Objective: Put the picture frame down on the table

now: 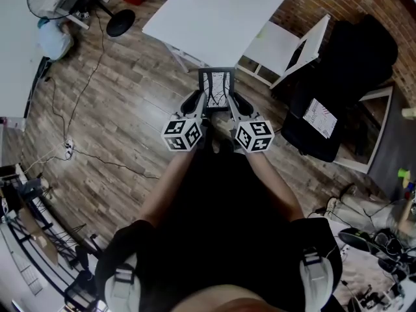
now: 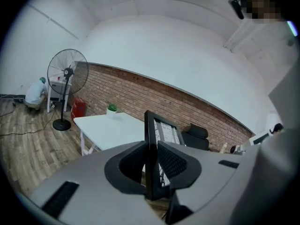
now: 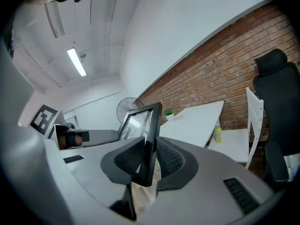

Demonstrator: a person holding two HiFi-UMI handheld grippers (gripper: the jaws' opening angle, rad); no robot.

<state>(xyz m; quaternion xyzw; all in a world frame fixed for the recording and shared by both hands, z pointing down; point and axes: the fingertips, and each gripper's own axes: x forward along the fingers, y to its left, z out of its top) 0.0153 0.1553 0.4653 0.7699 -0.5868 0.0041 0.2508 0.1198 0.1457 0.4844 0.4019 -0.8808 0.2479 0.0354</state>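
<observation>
A small black picture frame (image 1: 216, 90) with a line drawing behind glass hangs in the air above the wooden floor, just short of the white table (image 1: 218, 15). My left gripper (image 1: 199, 104) is shut on its left edge and my right gripper (image 1: 233, 104) on its right edge. In the left gripper view the picture frame (image 2: 151, 149) stands edge-on between the ribbed pads. In the right gripper view the picture frame (image 3: 149, 144) leans left between the jaws, its glass catching light. The table (image 2: 112, 128) stands ahead, bare but for a small potted plant (image 2: 112, 108).
A white chair (image 1: 286, 47) stands at the table's right side, with a green bottle (image 3: 218, 134) on its seat. A black office chair (image 1: 344, 83) draped in dark cloth is further right. A standing fan (image 2: 65, 86) and cables on the floor (image 1: 78, 109) are to the left.
</observation>
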